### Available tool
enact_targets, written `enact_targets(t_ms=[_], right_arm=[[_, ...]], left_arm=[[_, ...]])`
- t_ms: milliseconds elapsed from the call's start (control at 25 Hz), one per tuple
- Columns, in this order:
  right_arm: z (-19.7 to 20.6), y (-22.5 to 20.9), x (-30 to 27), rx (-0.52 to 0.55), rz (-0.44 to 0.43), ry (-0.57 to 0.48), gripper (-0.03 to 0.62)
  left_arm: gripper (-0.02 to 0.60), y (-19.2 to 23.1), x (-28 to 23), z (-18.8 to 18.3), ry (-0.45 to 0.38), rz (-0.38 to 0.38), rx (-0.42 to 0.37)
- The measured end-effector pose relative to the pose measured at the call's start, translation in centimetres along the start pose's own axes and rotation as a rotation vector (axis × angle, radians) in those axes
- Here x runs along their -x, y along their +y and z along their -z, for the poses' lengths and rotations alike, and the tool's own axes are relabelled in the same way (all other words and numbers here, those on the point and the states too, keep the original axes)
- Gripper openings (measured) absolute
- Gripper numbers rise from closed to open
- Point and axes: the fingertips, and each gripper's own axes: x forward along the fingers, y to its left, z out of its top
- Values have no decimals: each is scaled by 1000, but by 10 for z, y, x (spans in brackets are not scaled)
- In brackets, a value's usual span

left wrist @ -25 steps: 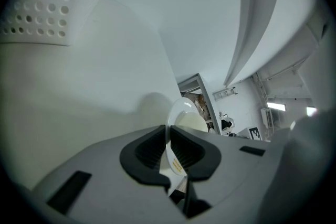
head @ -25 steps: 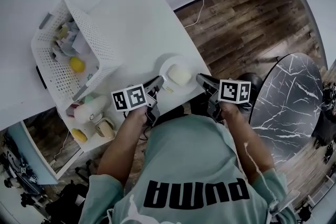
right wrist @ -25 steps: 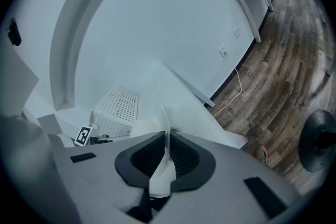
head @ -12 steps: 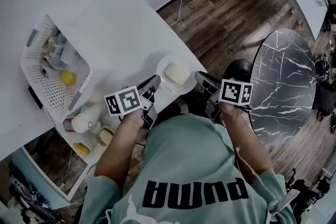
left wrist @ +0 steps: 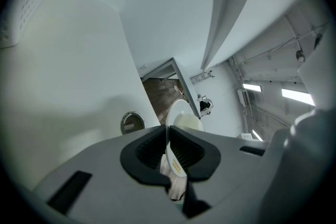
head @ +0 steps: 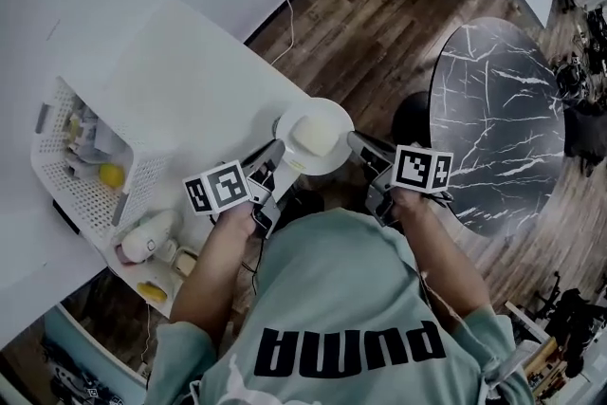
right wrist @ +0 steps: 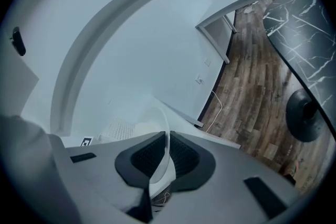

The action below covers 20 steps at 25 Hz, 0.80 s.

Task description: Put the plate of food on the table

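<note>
We see a dark plank floor (head: 379, 5), woody in grain, and over it a wide, smooth white surface (head: 190, 71). To the right stands a round marble table (head: 503, 119), black with white veins. A white basket (head: 133, 180) of perforated plastic sits on the surface's left part, holding small items we cannot make out.

The plate (head: 334, 117), round, white and thin-rimmed, is at the surface's near corner, its edge jutting past it. We cannot tell whether it rests there or hangs just above. On it lies the food (head: 313, 138), a pale, smooth block with rounded corners.

The left gripper (head: 275, 147) has its ribbed black jaws nearly together, pinching the plate's left rim. The right gripper (head: 353, 139) clamps the opposite rim the same way, jaws narrow.
</note>
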Motion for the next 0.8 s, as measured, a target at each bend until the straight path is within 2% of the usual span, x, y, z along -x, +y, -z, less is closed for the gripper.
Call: enact_targets(t_ms=[800], right_arm=[[-39, -120, 170, -146, 23, -226, 34]], left_arm=[[28, -132, -135, 91, 161, 34, -133]])
